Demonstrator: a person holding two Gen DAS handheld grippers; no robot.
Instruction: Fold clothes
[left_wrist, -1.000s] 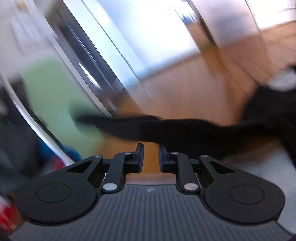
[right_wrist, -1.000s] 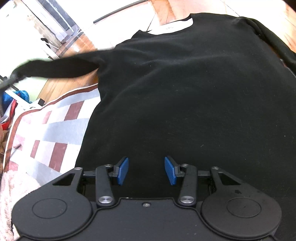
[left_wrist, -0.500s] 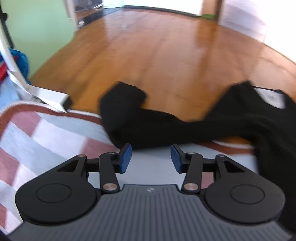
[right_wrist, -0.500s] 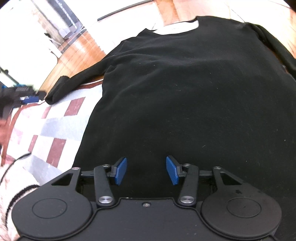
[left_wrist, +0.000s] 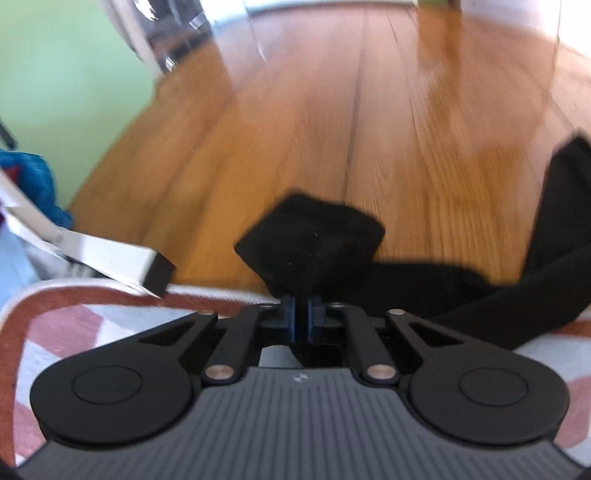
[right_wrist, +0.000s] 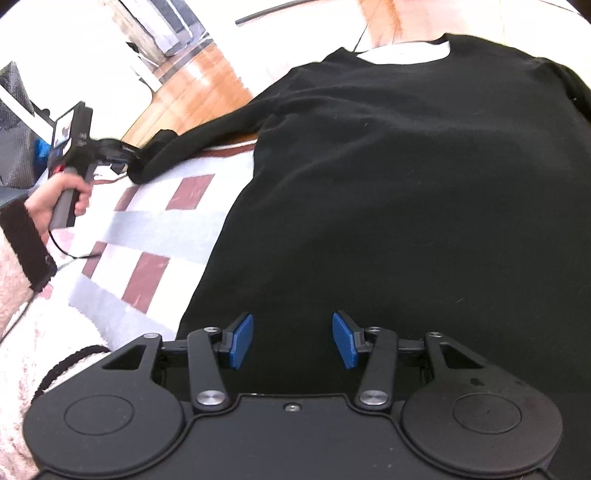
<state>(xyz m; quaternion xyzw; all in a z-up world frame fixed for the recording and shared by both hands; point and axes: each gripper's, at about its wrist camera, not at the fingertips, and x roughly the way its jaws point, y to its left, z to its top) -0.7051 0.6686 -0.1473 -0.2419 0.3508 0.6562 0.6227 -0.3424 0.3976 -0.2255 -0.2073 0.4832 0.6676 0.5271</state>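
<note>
A black long-sleeved sweater (right_wrist: 388, 184) lies flat, neck away from me, on a red, grey and white checked rug (right_wrist: 155, 221). Its left sleeve stretches out to the rug's edge. My left gripper (left_wrist: 300, 314) is shut on the sleeve's cuff (left_wrist: 314, 236), which bunches up just ahead of the blue pads. In the right wrist view that same left gripper (right_wrist: 125, 158) sits at the sleeve's end, with a hand (right_wrist: 55, 199) on its handle. My right gripper (right_wrist: 293, 341) hangs open over the sweater's lower body, with nothing between its pads.
Wooden floor (left_wrist: 332, 129) runs beyond the rug (left_wrist: 92, 325). A white metal bar (left_wrist: 103, 254) lies at the rug's left corner, with blue fabric (left_wrist: 33, 177) and a green wall behind it. A fluffy pale sleeve (right_wrist: 22, 302) fills the lower left.
The left gripper let the sleeve drop at the rug's edge, then moved in on the cuff and shut on it. The right gripper stayed in place, open.
</note>
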